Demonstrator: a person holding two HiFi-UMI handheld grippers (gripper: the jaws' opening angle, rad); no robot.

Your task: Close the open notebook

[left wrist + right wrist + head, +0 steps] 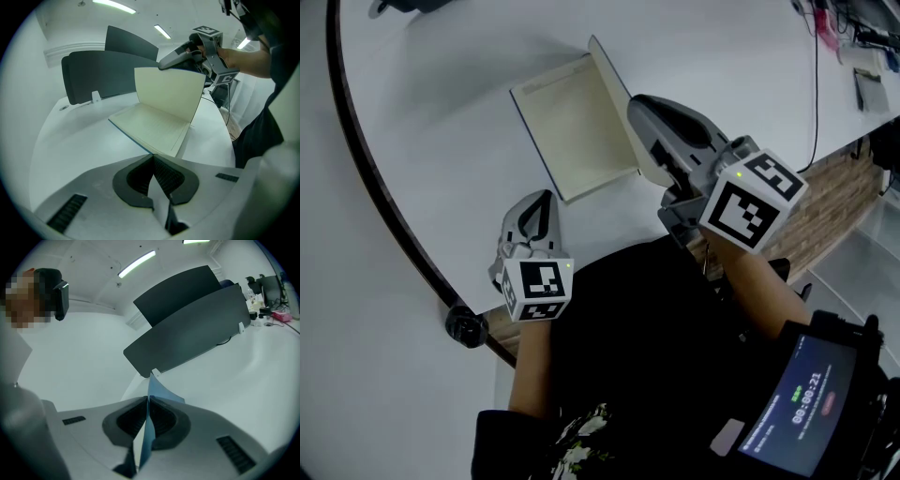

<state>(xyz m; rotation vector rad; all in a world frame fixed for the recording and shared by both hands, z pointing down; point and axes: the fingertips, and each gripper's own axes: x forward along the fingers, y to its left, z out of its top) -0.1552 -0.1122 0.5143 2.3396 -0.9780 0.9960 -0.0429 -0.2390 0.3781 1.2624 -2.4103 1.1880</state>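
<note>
An open notebook with cream pages lies on the white table. Its right-hand blue cover stands lifted almost upright. My right gripper is shut on that cover's outer edge, and in the right gripper view the thin blue cover runs between the closed pads. The left gripper view shows the raised leaf over the flat page, with the right gripper pinching its top. My left gripper rests near the table's front edge, short of the notebook, shut on nothing.
Dark curved divider panels stand behind the notebook at the table's far side. A black cable and small items lie at the far right. The table's dark rim curves along the left, with a round black knob on it.
</note>
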